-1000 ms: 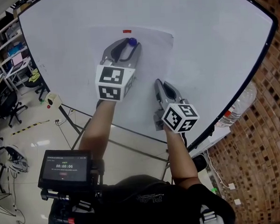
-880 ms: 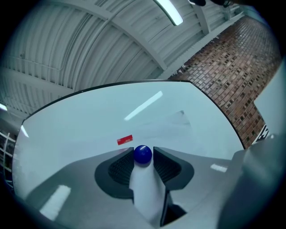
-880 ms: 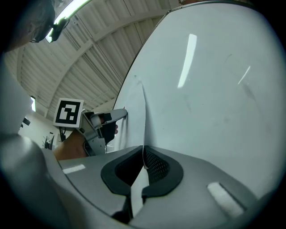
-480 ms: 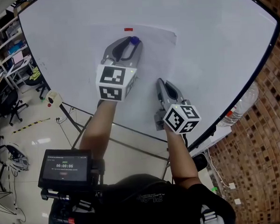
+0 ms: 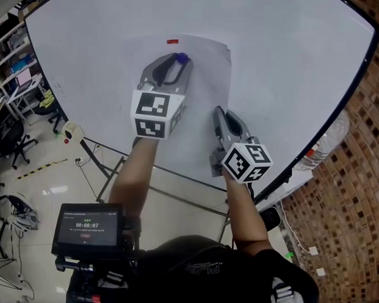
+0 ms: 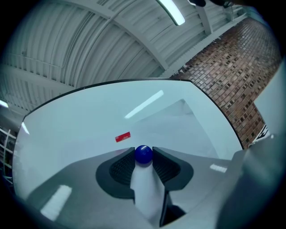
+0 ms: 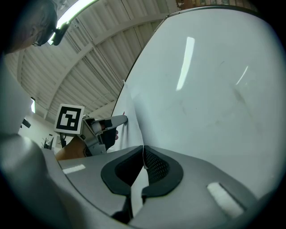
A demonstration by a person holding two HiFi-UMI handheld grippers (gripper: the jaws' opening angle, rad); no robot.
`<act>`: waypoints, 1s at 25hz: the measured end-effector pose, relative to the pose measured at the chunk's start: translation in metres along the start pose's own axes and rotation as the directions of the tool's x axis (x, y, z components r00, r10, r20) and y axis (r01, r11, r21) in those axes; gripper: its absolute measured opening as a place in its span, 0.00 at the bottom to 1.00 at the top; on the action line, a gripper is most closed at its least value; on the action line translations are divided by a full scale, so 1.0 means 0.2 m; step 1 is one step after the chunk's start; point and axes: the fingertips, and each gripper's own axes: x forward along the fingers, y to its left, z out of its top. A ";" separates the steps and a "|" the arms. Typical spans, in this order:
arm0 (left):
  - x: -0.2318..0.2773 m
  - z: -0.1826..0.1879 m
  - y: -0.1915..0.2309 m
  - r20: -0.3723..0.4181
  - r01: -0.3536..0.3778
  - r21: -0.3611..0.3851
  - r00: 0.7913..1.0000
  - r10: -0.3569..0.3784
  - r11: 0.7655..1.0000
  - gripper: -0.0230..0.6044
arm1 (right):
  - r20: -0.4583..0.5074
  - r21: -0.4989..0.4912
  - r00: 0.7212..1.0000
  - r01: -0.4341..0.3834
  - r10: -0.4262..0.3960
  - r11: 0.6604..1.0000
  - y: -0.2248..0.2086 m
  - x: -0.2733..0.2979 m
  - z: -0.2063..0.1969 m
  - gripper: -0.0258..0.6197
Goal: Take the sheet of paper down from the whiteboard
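1. On the whiteboard, the sheet of paper lies flat against the white surface. A small red strip, probably a flat magnet, sits near its top edge, and a blue ball magnet sits just below and right of that.
2. The left gripper has its jaws pressed onto the blue ball magnet, one pad touching each side.
3. The right gripper is pinched shut on the sheet's right-hand edge, lower down. The thin edge runs between the pads.
4. The sheet looks light, limp and easy to tear. It will likely flop once nothing pins it, so an edge pinch well inside the margin suits it.
5. The ball magnet looks small, smooth and round, so it could squirt out of the pads. It is best squeezed across its widest part and pulled straight off.
6. The red strip may yet pin the top, and tugging against it risks a rip.
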 end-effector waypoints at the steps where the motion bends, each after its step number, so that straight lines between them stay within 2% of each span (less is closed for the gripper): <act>1: 0.00 -0.02 0.00 -0.009 0.001 -0.005 1.000 -0.001 1.000 0.23 | -0.004 0.001 1.000 0.004 -0.004 1.000 -0.01 0.00 -0.01 0.06; 12: -0.20 -0.25 0.03 -0.057 -0.050 -0.076 0.997 0.045 0.996 0.23 | -0.058 0.003 0.997 0.041 -0.041 0.999 -0.07 -0.03 -0.14 0.06; 18: -0.39 -0.38 0.06 -0.109 -0.087 -0.146 0.992 0.071 0.986 0.23 | -0.106 -0.010 0.992 0.070 -0.071 0.997 -0.07 -0.11 -0.27 0.06; 25: -0.55 -0.55 0.09 -0.170 -0.154 -0.189 0.978 0.122 0.970 0.23 | -0.180 -0.022 0.977 0.114 -0.116 0.993 -0.16 -0.17 -0.43 0.06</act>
